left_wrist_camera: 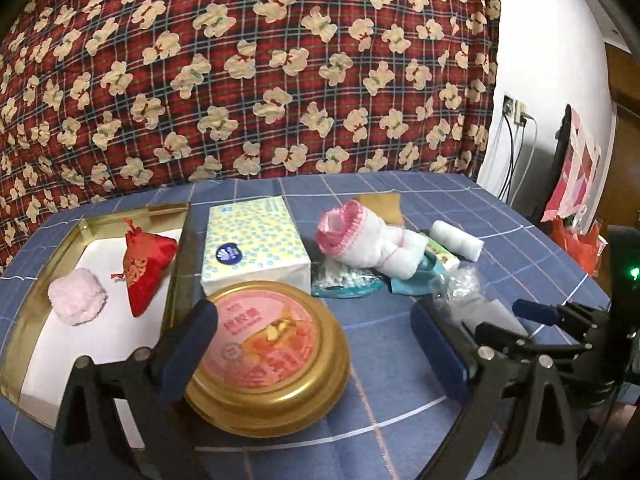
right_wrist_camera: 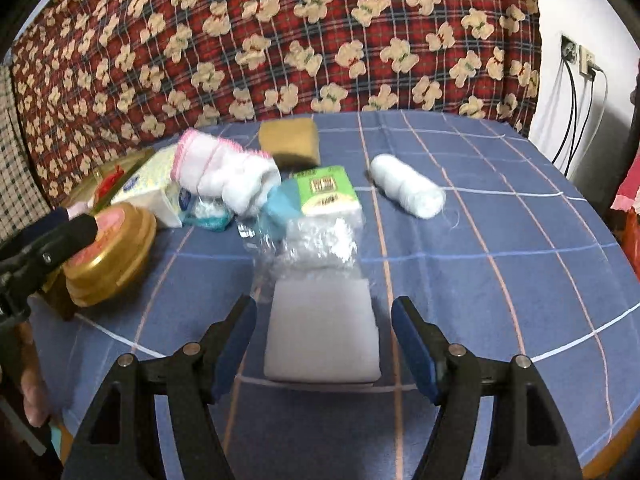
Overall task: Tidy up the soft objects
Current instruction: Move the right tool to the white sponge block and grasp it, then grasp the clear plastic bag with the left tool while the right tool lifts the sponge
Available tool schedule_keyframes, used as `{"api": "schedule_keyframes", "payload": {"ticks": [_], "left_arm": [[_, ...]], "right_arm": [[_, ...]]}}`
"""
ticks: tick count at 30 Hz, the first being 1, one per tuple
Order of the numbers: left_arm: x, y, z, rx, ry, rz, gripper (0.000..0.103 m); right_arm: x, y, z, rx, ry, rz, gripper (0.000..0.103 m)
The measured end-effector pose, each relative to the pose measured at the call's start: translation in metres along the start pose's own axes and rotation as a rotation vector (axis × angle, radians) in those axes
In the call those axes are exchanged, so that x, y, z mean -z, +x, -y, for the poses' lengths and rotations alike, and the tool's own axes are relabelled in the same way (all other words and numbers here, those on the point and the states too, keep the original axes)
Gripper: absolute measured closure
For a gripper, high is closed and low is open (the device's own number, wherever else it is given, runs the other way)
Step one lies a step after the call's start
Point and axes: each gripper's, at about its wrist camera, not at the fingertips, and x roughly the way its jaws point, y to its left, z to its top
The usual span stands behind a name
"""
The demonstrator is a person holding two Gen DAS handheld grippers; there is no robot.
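Desk (right_wrist_camera: 520,240): wearing a blue checked cloth, carrying all items listed below; a red plaid quilt with cream bears (left_wrist_camera: 240,60) is hanging behind it.

Gold tray (left_wrist_camera: 60,256), far left: holding a fluffy pink puff (left_wrist_camera: 78,295) and a red satin pouch (left_wrist_camera: 146,270), the two lying near each other, not touching.

Round gold tin (left_wrist_camera: 266,354), pink lid: sitting just beside the tray, in front of the tissue pack (left_wrist_camera: 256,248).

Central heap: white socks with pink trim (right_wrist_camera: 224,172) are lying over a teal-edged bag of small white pieces (right_wrist_camera: 206,212); a green and white packet (right_wrist_camera: 326,192) is leaning beside them; a tan sponge (right_wrist_camera: 290,144) is sitting behind.

White roll (right_wrist_camera: 408,186): lying alone, apart from the heap on its right.

White foam block (right_wrist_camera: 322,338), partly in crinkled clear wrap (right_wrist_camera: 316,248): resting on the desk at the near edge of the heap.

Left gripper (left_wrist_camera: 316,352): fingers (left_wrist_camera: 188,344) standing released and spread wide, flanking the gold tin from above; whether they are touching it cannot be told.

Right gripper (right_wrist_camera: 324,344): fingers (right_wrist_camera: 412,348) standing released on either side of the foam block, a gap showing on each side, nothing grasped.

A person's hand (right_wrist_camera: 34,396) is showing at the left edge of the right wrist view.
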Motion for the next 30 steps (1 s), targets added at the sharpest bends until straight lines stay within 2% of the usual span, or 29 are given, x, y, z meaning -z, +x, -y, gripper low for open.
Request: {"api": "schedule_keyframes", "payload": {"ticks": [3, 4, 5, 9, 15, 23, 30], "left_arm": [[0.0, 0.002, 0.004, 0.003, -0.003, -0.006, 0.004], [0.001, 0.003, 0.006, 0.009, -0.002, -0.009, 0.004], [0.001, 0.004, 0.008, 0.012, 0.001, -0.01, 0.004], [0.002, 0.006, 0.019, 0.032, 0.016, -0.019, 0.004], [0.003, 0.013, 0.038, 0.065, 0.039, -0.029, 0.004], [0.002, 0.032, 0.074, 0.11, 0.067, -0.076, 0.004], [0.004, 0.058, 0.104, 0.15, 0.106, -0.153, 0.008]], "right_arm": [[0.005, 0.004, 0.001, -0.005, -0.009, -0.018, 0.033], [0.007, 0.004, 0.001, 0.002, -0.015, -0.019, 0.038], [0.008, 0.003, 0.002, -0.007, -0.015, -0.015, 0.048], [0.01, -0.003, 0.006, -0.023, -0.006, 0.003, 0.048], [0.003, -0.025, 0.023, -0.007, 0.05, 0.109, 0.049], [-0.025, -0.018, 0.053, 0.121, 0.1, 0.19, 0.049], [-0.048, -0.009, 0.067, 0.155, 0.125, 0.233, 0.049]]}}
